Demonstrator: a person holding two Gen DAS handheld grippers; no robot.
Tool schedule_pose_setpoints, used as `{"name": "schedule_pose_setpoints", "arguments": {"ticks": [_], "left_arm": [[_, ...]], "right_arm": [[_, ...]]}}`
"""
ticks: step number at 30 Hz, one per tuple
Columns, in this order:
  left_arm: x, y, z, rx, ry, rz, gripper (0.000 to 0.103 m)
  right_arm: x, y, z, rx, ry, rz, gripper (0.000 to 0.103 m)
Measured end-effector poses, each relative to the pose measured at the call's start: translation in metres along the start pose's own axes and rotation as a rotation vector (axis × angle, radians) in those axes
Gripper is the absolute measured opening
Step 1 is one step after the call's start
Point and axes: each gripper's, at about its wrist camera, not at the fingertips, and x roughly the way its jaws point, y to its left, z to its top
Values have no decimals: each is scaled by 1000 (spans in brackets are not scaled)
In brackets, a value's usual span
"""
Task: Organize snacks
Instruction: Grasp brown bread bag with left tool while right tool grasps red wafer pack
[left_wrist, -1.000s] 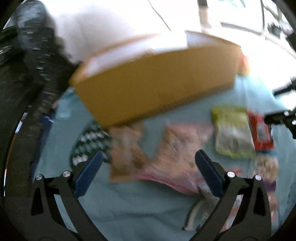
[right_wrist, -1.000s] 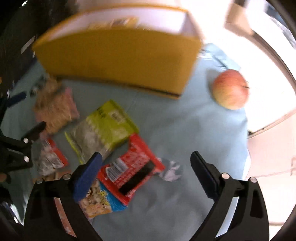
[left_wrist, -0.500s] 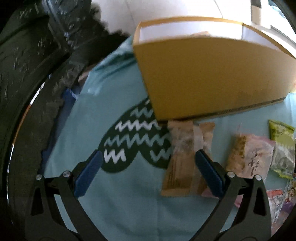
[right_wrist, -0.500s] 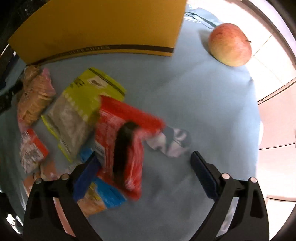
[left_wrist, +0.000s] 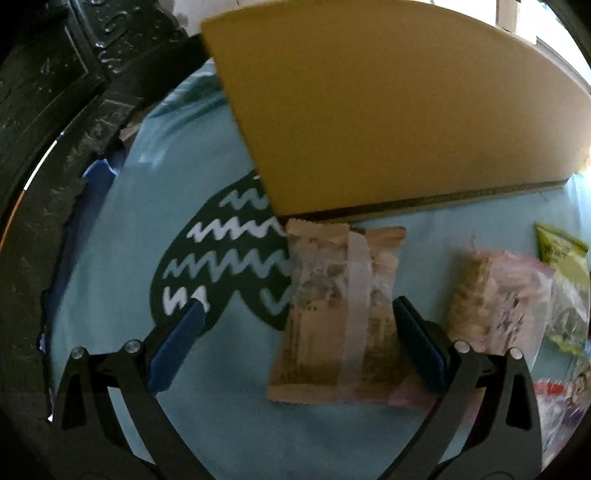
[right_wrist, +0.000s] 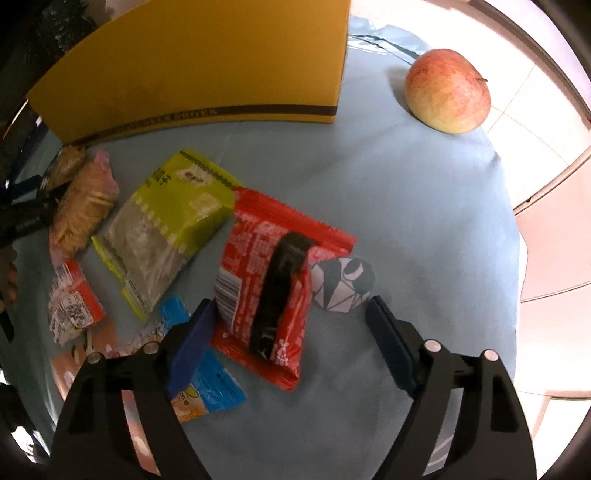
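A yellow cardboard box stands at the back of the light blue cloth. My left gripper is open, pointing down. A brown snack packet lies flat between its jaws, close to the right finger. My right gripper hangs over a red snack packet with a black stripe. Its jaws are closing: the left pad is at the packet's edge and the right pad stands apart from it. The same box shows behind.
A pink cracker packet and a green packet lie right of the brown one. In the right wrist view a green packet, crackers, a small red-white packet and a blue packet lie left; an apple sits back right.
My left gripper swung left and down, so the brown packet is now between its jaws. My right gripper sank onto the red packet, which turned and tipped up, and its jaws narrowed.
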Motion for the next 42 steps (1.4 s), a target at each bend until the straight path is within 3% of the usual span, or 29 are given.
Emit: {"name": "schedule_pose_setpoints", "arguments": {"ticks": [2, 5, 7, 9, 12, 17, 22, 25, 26, 28, 29, 34, 39, 42], "left_arm": [[-4, -3, -6, 30, -20, 6, 101], [-10, -1, -18, 7, -35, 2, 100], [-16, -3, -28, -13, -48, 7, 96], [-23, -8, -33, -12, -58, 15, 93], [-31, -13, -37, -11, -62, 30, 93], [-23, -9, -17, -4, -49, 41, 96], [-2, -6, 6, -16, 1, 57, 101], [1, -1, 7, -42, 20, 25, 100], [-1, -2, 5, -33, 14, 16, 97], [-10, -10, 0, 16, -19, -27, 68], [-16, -19, -4, 55, -37, -30, 45], [-31, -27, -25, 7, -56, -23, 43], [-37, -23, -37, -2, -54, -5, 43], [-39, -20, -42, -23, -47, -7, 43]], "right_arm": [[0, -1, -7, 10, -3, 18, 86], [-6, -25, -3, 36, -31, 0, 72], [-5, -33, 3, 69, -48, -1, 56], [-5, -35, 5, 73, -54, 15, 50], [-8, -30, 13, 53, -64, 34, 50], [-25, -18, 26, 42, -129, -6, 63], [0, -9, 41, 48, -49, -102, 64], [16, -20, 41, 79, -36, -51, 64], [19, -19, 42, 90, -44, -28, 63], [16, -28, 37, 80, -67, -6, 48], [15, -35, 33, 89, -78, 21, 46], [15, -70, 18, 105, -92, 187, 45], [15, -71, 11, -19, -98, 172, 45], [7, -58, 7, -20, -98, 159, 45]]}}
